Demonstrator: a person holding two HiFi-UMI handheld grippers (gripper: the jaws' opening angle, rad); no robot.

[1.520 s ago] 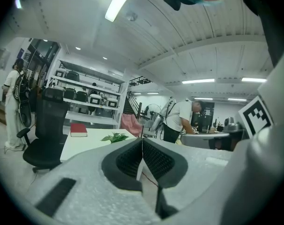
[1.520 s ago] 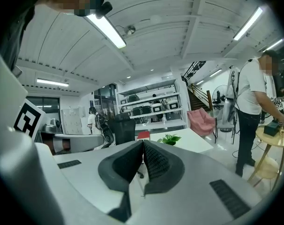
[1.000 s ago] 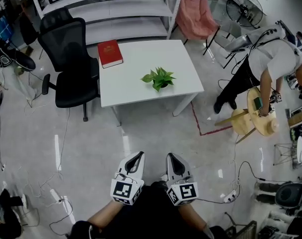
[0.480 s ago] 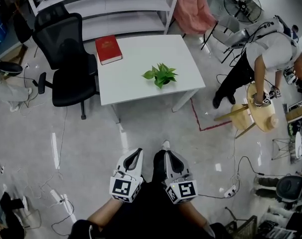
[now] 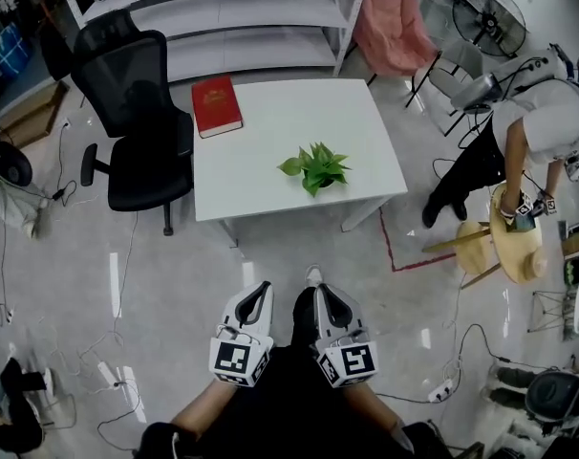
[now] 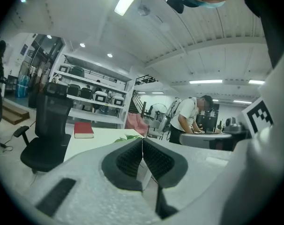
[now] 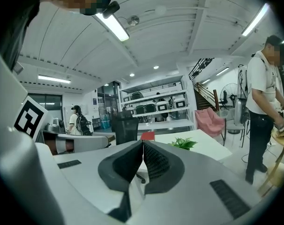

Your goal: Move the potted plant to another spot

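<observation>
Compared with a second ago, the white rectangular table (image 5: 289,127) and what stands on it sit lower and nearer in the head view. A white shoe toe (image 5: 313,275) now reaches forward over the pale glossy floor (image 5: 175,285) between the two tools, which hold the same place at the bottom of that view. The left gripper (image 5: 261,290) (image 6: 142,146) has its dark ribbed pads pressed together with nothing between them, and the right gripper (image 5: 325,293) (image 7: 143,146) is closed and empty in the same way. Both point toward the table and are well apart from it, side by side over the floor. The small green leafy potted plant (image 5: 315,167) stands upright on the near right part of the tabletop, close to the front edge and untouched; its leaves also show just above the jaws in the left gripper view (image 6: 127,137) and to the right of them in the right gripper view (image 7: 183,143). A red hardcover book (image 5: 216,105) lies flat at the far left corner of the table, well apart from the plant. A black mesh office chair (image 5: 137,113) stands just beside the table's left edge, with white metal shelving (image 5: 232,17) behind. At the right, a person in a white shirt (image 5: 543,122) bends over a round wooden side table (image 5: 519,251).
</observation>
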